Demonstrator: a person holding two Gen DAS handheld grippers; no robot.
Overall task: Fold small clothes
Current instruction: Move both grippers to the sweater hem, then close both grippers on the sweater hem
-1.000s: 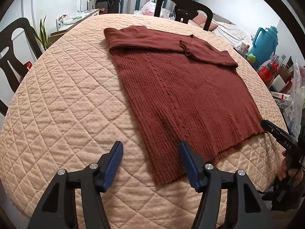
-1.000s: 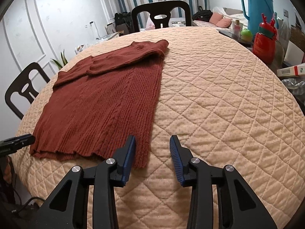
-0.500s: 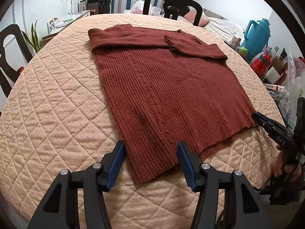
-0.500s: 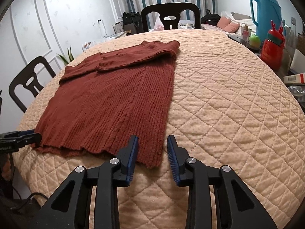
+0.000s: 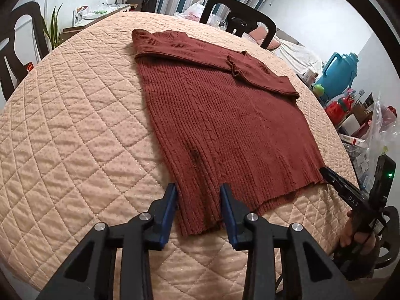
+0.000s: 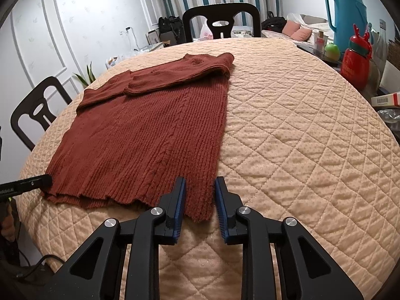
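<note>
A rust-red knit sweater (image 5: 225, 125) lies flat on the quilted peach table cover (image 5: 75, 137), its sleeves folded across the chest at the far end. It also shows in the right wrist view (image 6: 150, 137). My left gripper (image 5: 198, 192) is open, its blue pads on either side of the sweater's near left hem corner. My right gripper (image 6: 200, 187) is open, its pads on either side of the near right hem corner. The right gripper's tip (image 5: 332, 177) shows at the hem in the left wrist view; the left gripper's tip (image 6: 30, 183) shows in the right wrist view.
Black chairs (image 6: 220, 20) stand at the far side and at the left (image 6: 35, 110). A blue jug (image 6: 347, 17), a red bottle (image 6: 357, 67) and boxes crowd the right side. A plant (image 5: 53, 30) stands at the far left.
Both grippers have moved forward to the hem, so each now has a hem corner between its pads. Both jaws have narrowed but stay open.
</note>
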